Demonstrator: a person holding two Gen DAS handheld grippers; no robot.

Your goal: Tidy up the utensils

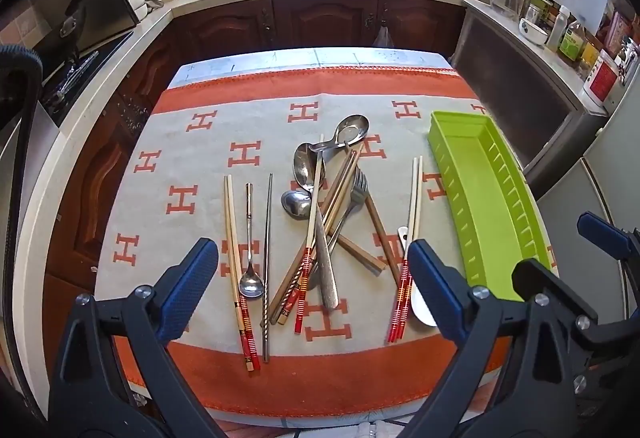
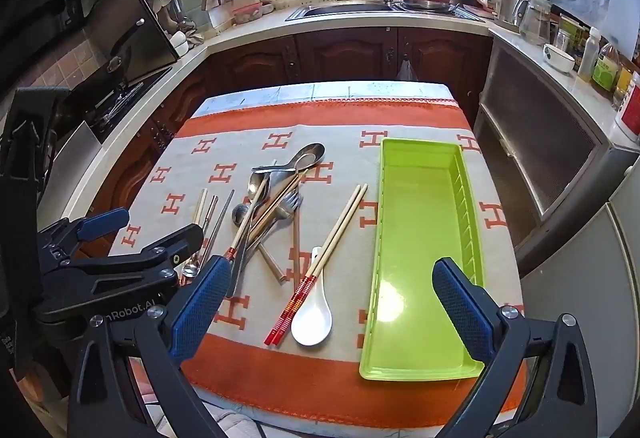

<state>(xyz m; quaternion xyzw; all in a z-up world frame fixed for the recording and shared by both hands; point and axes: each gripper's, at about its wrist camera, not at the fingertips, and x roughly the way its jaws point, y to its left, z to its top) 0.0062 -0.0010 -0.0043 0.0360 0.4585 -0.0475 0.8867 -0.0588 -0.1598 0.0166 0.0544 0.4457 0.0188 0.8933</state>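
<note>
A tangled pile of metal spoons, a fork and chopsticks (image 1: 320, 197) lies mid-table on a grey cloth with orange H marks (image 1: 180, 157). To its left lie a red-tipped chopstick pair (image 1: 236, 258), a slim long-handled spoon (image 1: 250, 238) and a metal chopstick (image 1: 267, 258). Right of the pile, another red-tipped pair (image 2: 320, 270) rests beside a white ceramic spoon (image 2: 312, 318). An empty lime-green tray (image 2: 420, 238) stands at the table's right side. My left gripper (image 1: 312, 278) hovers open above the near side of the pile. My right gripper (image 2: 332, 298) hovers open over the white spoon and the tray's near end. Neither holds anything.
An L-shaped kitchen counter wraps around the table, with a sink (image 2: 344, 11) at the back, a stove (image 1: 76, 73) to the left and bottles and a bowl (image 2: 558, 57) to the right. A grey cabinet (image 2: 540, 141) stands close to the table's right edge.
</note>
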